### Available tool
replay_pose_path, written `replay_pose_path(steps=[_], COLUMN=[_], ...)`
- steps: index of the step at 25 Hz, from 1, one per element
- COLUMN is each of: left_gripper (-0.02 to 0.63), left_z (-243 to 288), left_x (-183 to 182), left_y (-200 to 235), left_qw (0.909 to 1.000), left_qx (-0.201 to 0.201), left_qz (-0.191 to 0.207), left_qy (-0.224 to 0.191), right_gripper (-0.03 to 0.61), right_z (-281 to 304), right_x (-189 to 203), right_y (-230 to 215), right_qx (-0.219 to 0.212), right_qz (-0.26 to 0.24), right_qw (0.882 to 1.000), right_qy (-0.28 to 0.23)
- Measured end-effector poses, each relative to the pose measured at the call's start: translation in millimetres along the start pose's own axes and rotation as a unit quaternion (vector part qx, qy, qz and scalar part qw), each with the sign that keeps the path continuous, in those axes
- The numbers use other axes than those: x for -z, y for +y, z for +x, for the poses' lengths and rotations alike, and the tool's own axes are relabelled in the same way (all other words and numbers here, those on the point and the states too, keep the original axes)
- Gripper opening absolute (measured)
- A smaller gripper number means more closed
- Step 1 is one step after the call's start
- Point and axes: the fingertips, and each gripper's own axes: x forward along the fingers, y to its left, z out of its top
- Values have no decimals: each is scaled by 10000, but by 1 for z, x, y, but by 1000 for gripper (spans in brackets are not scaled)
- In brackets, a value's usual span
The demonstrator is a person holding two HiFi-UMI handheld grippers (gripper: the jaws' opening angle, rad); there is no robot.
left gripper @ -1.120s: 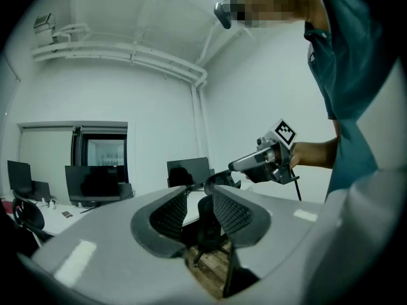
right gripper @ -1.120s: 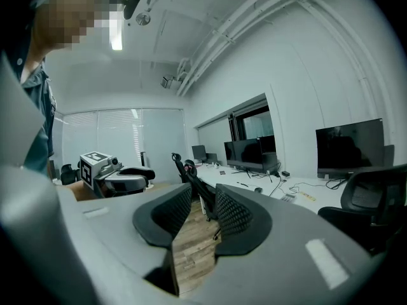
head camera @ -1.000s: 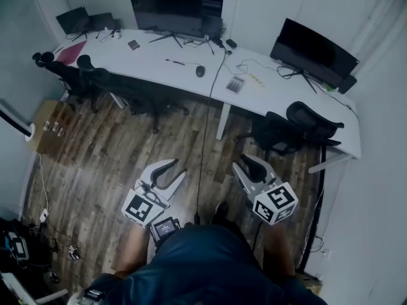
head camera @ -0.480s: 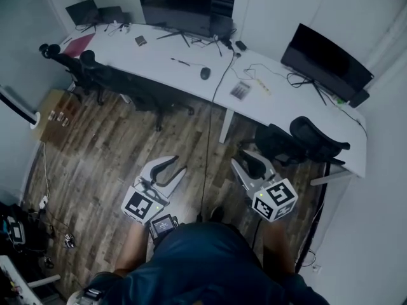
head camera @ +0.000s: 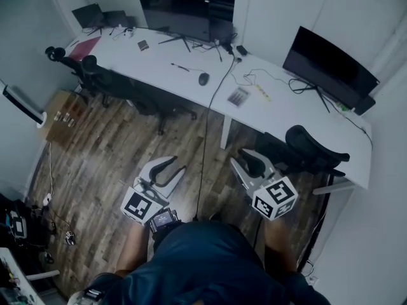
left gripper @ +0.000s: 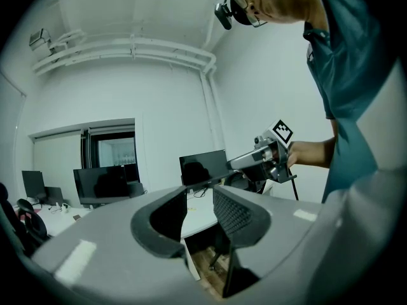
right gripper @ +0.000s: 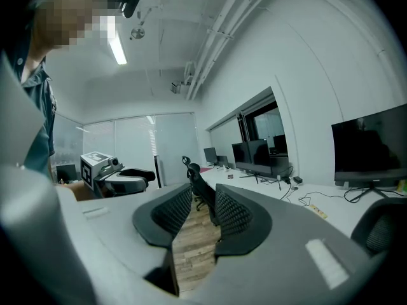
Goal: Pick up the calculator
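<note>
You hold L gripper (head camera: 170,169) and R gripper (head camera: 248,162) w/ jaws apart, empty; calculator (head camera: 238,96) lies on desk (head camera: 159,62), well apart.

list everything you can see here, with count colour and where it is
desk: one, white, long, across the far side
monitors: two large, black, on the desk
calculator: one, grey, mid desk near its front edge
mouse: one, black, left of the calculator
pen: one, dark, left of the mouse
folder: one, pink-red, desk's left end
office chairs: several, black, along the desk
cable: one, black, desk down to floor
cardboard box: one, brown, floor at left
left tool: grey, open, empty, above the floor
right tool: grey, open, empty, above the floor
</note>
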Motion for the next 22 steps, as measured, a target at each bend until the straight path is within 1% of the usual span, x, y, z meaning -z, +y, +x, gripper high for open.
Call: replay_pose_path(steps=[6, 11, 15, 18, 22], left_gripper=[124, 124, 124, 124, 124], left_z=[30, 55, 82, 103, 126], left_x=[-7, -7, -7, -9, -14], left_y=[-15, -12, -10, -6, 10], left_qw=[9998, 9991, 9974, 9950, 9925], left_qx=[186, 408, 724, 992, 1214], left_qz=[50, 56, 52, 106, 92], left_qy=[50, 54, 46, -44, -123], right_gripper=[104, 104, 104, 104, 104], right_z=[-23, -29, -35, -37, -30], right_x=[3, 9, 8, 8, 2], right_y=[-29, -45, -63, -79, -92], right_qx=[172, 367, 674, 936, 1189], right_qz=[125, 214, 273, 308, 339], right_qw=[9998, 9991, 9973, 9951, 9923], right_qy=[-44, 5, 24, 26, 19])
